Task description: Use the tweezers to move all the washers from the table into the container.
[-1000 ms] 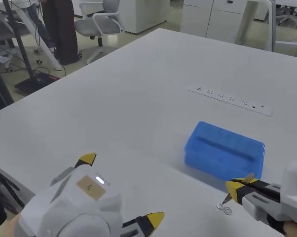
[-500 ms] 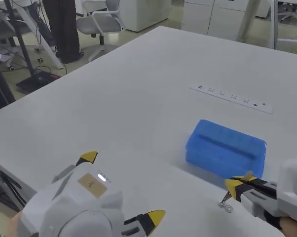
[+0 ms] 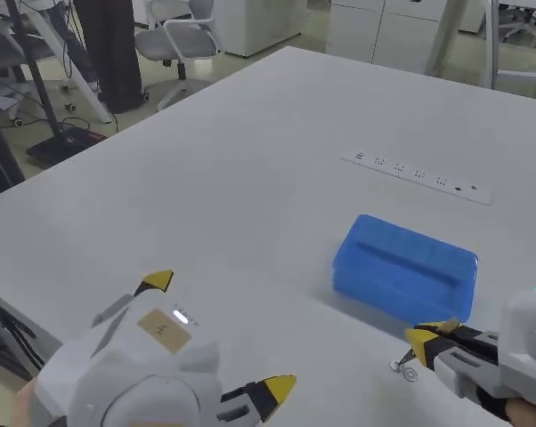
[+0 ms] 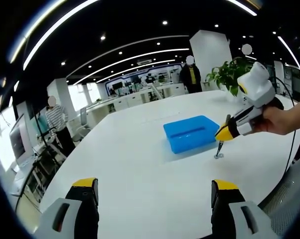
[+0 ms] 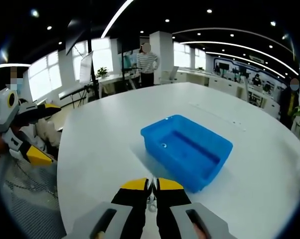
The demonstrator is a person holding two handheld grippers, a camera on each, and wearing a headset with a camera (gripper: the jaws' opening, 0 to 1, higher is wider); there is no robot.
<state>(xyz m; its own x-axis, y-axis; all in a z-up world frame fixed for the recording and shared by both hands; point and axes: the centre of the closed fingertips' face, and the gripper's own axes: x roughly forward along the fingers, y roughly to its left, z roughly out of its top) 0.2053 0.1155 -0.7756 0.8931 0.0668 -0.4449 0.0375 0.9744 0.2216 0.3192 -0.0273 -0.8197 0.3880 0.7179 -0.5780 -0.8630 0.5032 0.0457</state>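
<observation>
Barely anything has shifted: the right tongs (image 3: 428, 336) stay clenched on the tweezers (image 3: 406, 358), tips at a washer (image 3: 410, 374) on the desk (image 3: 250, 178) beside the blue container (image 3: 406, 267). The left tongs (image 3: 216, 336) hang released; the pickup seems unfinished.

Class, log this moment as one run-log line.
left gripper: open | right gripper: shut on tweezers | tweezers: tips at washers beside container

The white table (image 3: 232, 178) bears a blue container (image 3: 406, 267) on its near side, a washer (image 3: 410, 374) just in front of it, and a socket strip (image 3: 417, 175) farther back.
</observation>
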